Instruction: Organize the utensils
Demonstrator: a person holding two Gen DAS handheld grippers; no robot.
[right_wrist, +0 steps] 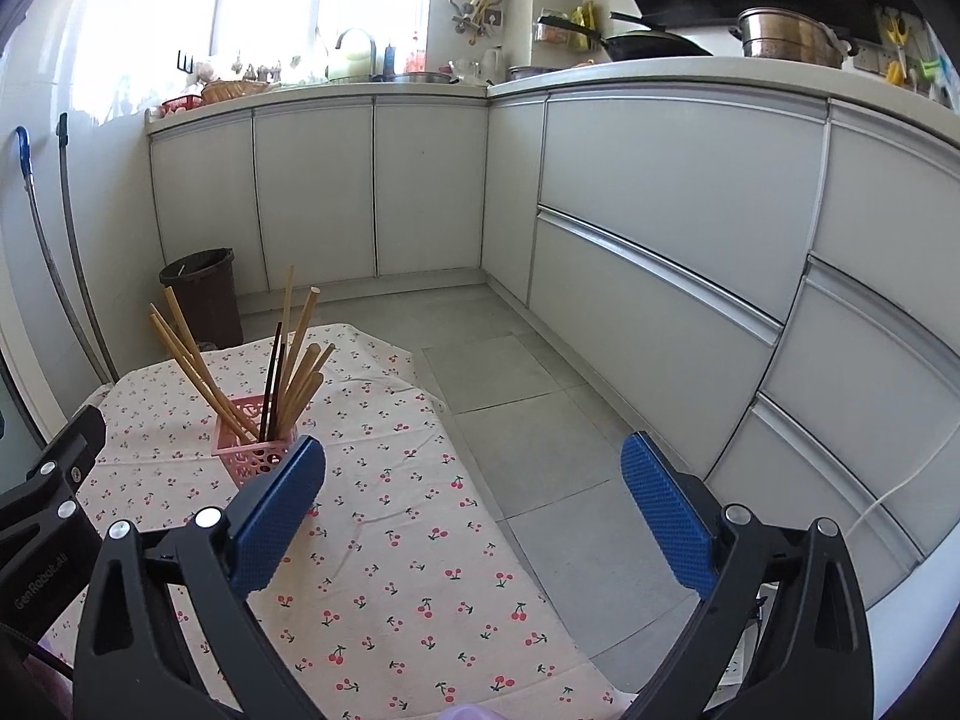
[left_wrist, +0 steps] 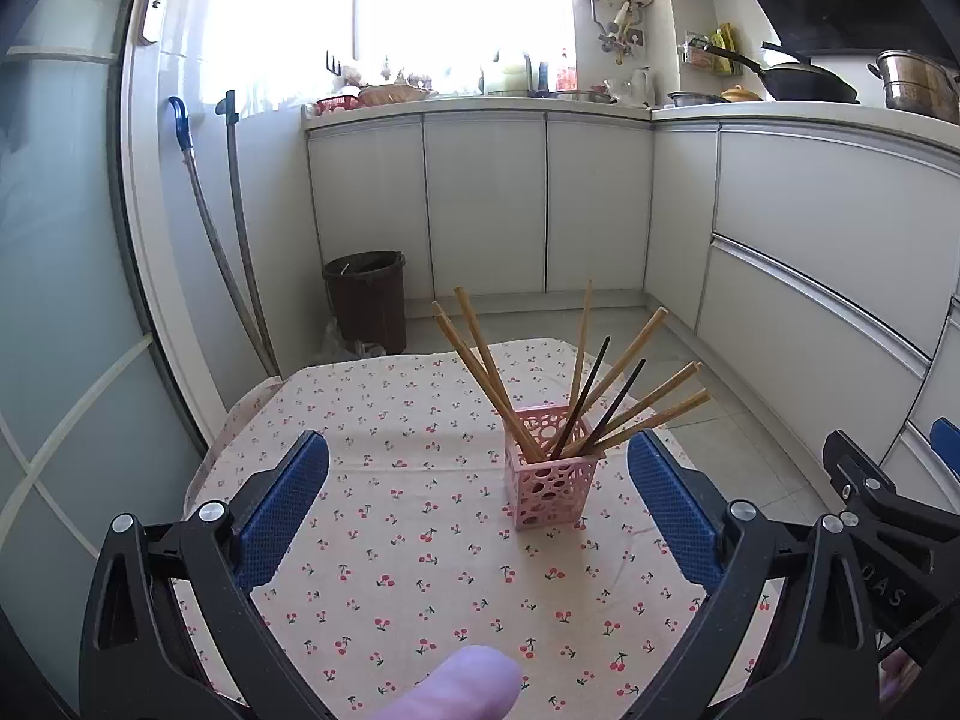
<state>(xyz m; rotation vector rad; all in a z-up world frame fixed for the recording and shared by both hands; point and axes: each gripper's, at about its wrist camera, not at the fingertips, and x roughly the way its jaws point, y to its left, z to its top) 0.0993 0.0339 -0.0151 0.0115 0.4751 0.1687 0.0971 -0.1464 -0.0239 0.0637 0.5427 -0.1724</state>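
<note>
On the cherry-print tablecloth point(left_wrist: 420, 540) a pink holder point(left_wrist: 549, 480) keeps chopsticks point(left_wrist: 630, 378); both tongs point(left_wrist: 477, 504) point(right_wrist: 474, 507) gape wide, empty.

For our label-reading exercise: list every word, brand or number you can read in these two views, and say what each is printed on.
"GenRobot.AI": on the black body of the left gripper, right wrist view.
"DAS": partial lettering on the right gripper, left wrist view.
Bottle labels on the counter: too small to read.

A home kitchen: pale grey cabinet fronts point(right_wrist: 660, 180) under a white countertop point(left_wrist: 480, 105) carrying a black wok point(left_wrist: 810, 87) and steel stockpot point(right_wrist: 792, 36).
</note>
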